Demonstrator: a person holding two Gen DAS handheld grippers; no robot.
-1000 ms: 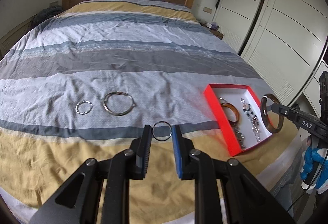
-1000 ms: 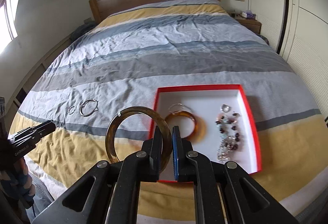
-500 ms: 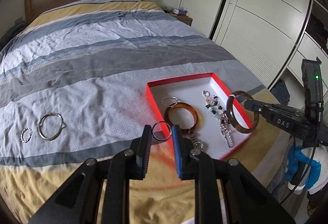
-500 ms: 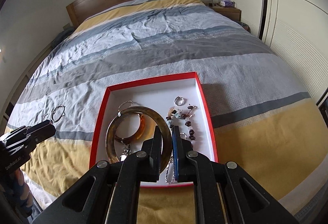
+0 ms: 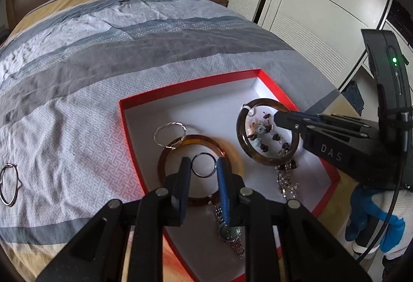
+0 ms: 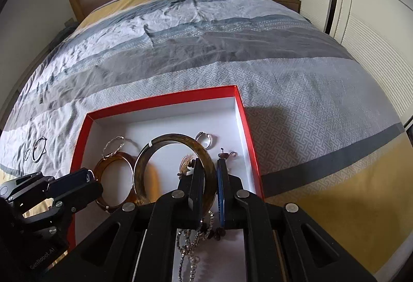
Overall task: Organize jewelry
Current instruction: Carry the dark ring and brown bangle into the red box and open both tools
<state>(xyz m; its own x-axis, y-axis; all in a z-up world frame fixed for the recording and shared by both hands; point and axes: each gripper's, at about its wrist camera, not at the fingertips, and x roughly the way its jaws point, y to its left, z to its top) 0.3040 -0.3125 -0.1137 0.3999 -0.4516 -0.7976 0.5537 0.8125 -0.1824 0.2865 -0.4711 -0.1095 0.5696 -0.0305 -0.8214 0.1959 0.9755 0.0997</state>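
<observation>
1. I see the small dark ring (image 5: 203, 165) pinched edge to edge between the pads of my left tongs (image 5: 204, 168); it hangs above the amber bangle (image 5: 165, 160) that lies in the red box (image 5: 180, 88).
2. My right tongs (image 6: 209, 173) are clenched on the rim of the brown bangle (image 6: 155, 150), which stands on edge over the white floor of the box.
3. From the left wrist view, that brown bangle (image 5: 241, 137) hovers above the beaded bracelet (image 5: 260, 129).
4. Inside the box I also see a twisted silver hoop (image 5: 158, 132) touching the amber bangle, a silver ring (image 6: 204, 138) near the far wall, and a watch (image 5: 229, 233) at the near end.
5. The box rests on the striped bedspread (image 6: 296, 101).
6. Two silver hoops (image 6: 38, 149) lie on the bedspread, well apart from the box.
7. A gloved hand (image 5: 374, 220) holds the right tongs' handle.
</observation>
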